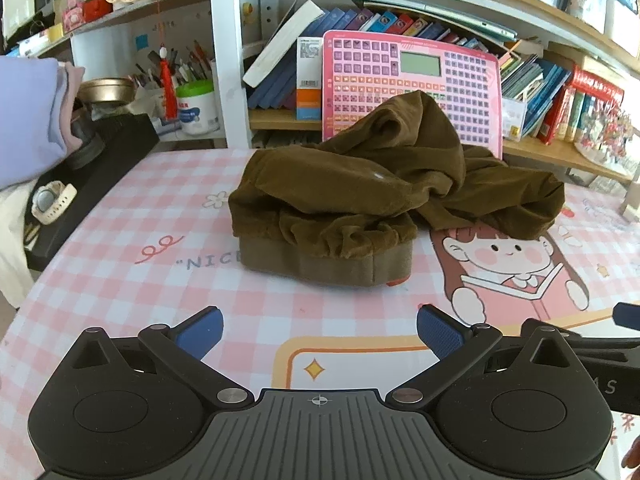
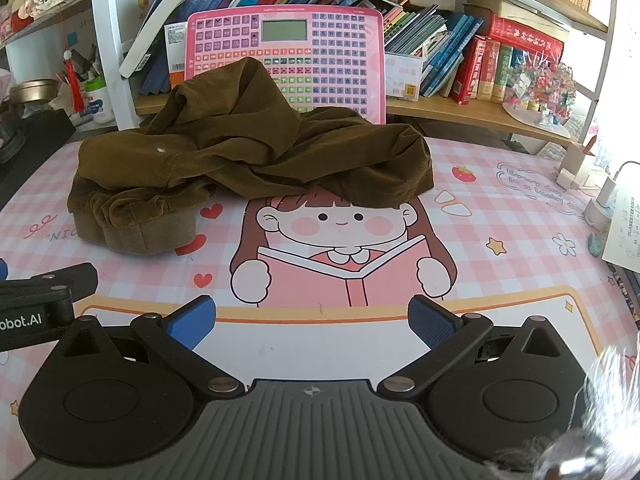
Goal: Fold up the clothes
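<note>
A crumpled olive-brown garment [image 1: 384,184] lies in a heap on the pink checked desk mat [image 1: 120,256], its ribbed waistband toward me at the front left. It also shows in the right wrist view [image 2: 240,152], up and to the left. My left gripper [image 1: 320,332] is open and empty, a short way in front of the garment. My right gripper [image 2: 312,324] is open and empty over the cartoon girl print, to the right of the left gripper, whose body [image 2: 40,300] shows at the left edge.
A pink toy keyboard tablet [image 2: 288,52] leans on the shelf just behind the garment. Bookshelves with books [image 2: 480,64] line the back. A black box with a white watch [image 1: 52,200] sits at the left. White chargers and papers [image 2: 600,200] lie at the right edge.
</note>
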The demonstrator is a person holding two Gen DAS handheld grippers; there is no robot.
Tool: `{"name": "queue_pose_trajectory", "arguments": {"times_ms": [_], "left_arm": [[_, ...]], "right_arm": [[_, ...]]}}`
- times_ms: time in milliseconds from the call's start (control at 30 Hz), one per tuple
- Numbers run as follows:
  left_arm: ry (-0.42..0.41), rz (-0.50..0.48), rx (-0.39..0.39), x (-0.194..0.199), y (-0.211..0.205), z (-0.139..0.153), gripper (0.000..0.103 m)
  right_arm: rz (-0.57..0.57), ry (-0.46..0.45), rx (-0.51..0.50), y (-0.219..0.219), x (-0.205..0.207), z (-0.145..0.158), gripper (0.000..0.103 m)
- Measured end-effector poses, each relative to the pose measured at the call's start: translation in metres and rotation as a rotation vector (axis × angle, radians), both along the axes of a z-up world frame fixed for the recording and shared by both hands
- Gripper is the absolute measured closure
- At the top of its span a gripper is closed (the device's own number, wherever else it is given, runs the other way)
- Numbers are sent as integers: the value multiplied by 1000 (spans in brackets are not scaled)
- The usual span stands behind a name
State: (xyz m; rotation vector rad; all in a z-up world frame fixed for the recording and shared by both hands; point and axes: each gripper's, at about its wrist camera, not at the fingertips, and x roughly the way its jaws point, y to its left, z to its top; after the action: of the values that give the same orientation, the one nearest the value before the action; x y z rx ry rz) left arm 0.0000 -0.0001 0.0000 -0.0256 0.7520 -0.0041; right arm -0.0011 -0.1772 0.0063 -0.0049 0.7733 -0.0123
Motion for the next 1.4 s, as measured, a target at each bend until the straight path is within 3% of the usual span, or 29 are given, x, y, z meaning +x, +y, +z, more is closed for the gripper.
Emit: {"name": "queue_pose_trajectory", "arguments": {"times_ms": [1400], "left_arm": [[22, 21, 52, -3, -3, 0, 0]], "right_arm": [[2, 10, -1, 0, -4, 0, 0]]}}
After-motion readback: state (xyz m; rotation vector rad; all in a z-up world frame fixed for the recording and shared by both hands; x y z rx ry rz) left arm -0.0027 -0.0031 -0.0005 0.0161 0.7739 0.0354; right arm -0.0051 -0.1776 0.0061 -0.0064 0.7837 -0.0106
